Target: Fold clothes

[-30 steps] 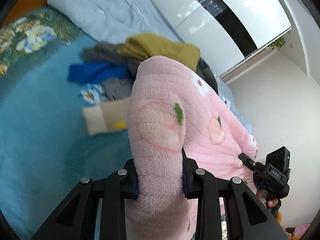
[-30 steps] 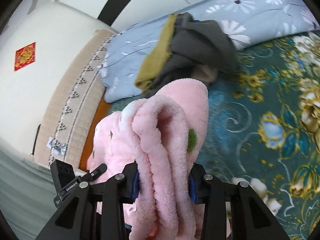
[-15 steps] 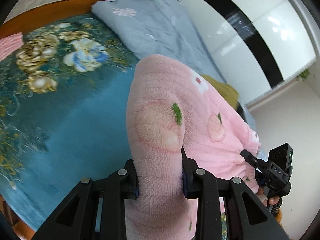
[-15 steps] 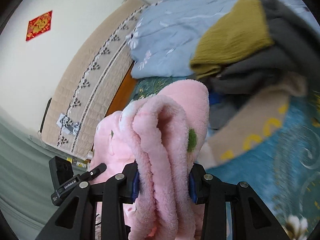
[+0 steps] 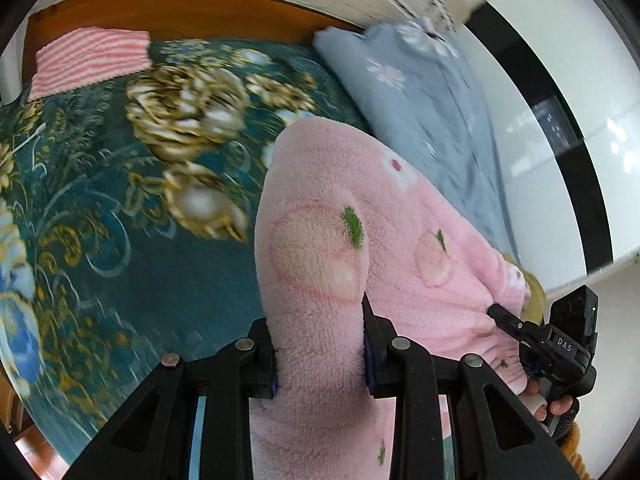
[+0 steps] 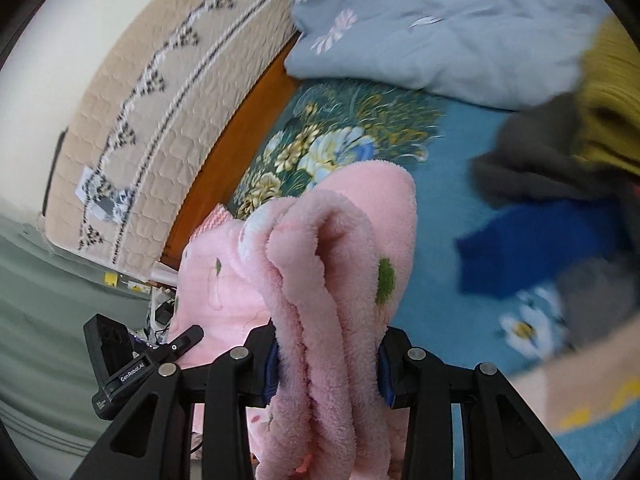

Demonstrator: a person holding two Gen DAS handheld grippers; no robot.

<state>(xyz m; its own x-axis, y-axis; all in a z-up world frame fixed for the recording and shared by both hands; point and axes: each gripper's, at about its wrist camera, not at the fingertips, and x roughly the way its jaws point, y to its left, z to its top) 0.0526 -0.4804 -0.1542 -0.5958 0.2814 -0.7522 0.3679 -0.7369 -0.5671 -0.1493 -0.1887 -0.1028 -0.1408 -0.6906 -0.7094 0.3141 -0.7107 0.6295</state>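
A fluffy pink fleece garment [image 5: 320,240] with peach and flower prints hangs between both grippers above the bed. My left gripper [image 5: 320,356] is shut on one bunched end of it. My right gripper [image 6: 326,356] is shut on the other end, where the pink fleece [image 6: 340,248] is doubled into thick folds. In the left wrist view the right gripper [image 5: 552,344] shows at the lower right, held by a hand [image 5: 540,404]. The left gripper [image 6: 132,364] shows at the lower left of the right wrist view. A pile of unfolded clothes [image 6: 560,184], mustard, grey and blue, lies on the bed to the right.
The bed carries a teal floral blanket [image 5: 120,220] and a grey-blue floral quilt [image 5: 420,88]. A folded pink-striped cloth [image 5: 92,60] lies near the wooden bed edge [image 5: 180,12]. A beige quilted headboard [image 6: 160,100] stands behind. A beige garment with yellow marks [image 6: 580,392] lies at the lower right.
Both grippers have swung toward the headboard end of the bed, carrying the pink fleece. The clothes pile has slid out of the left wrist view; the striped cloth has come in.
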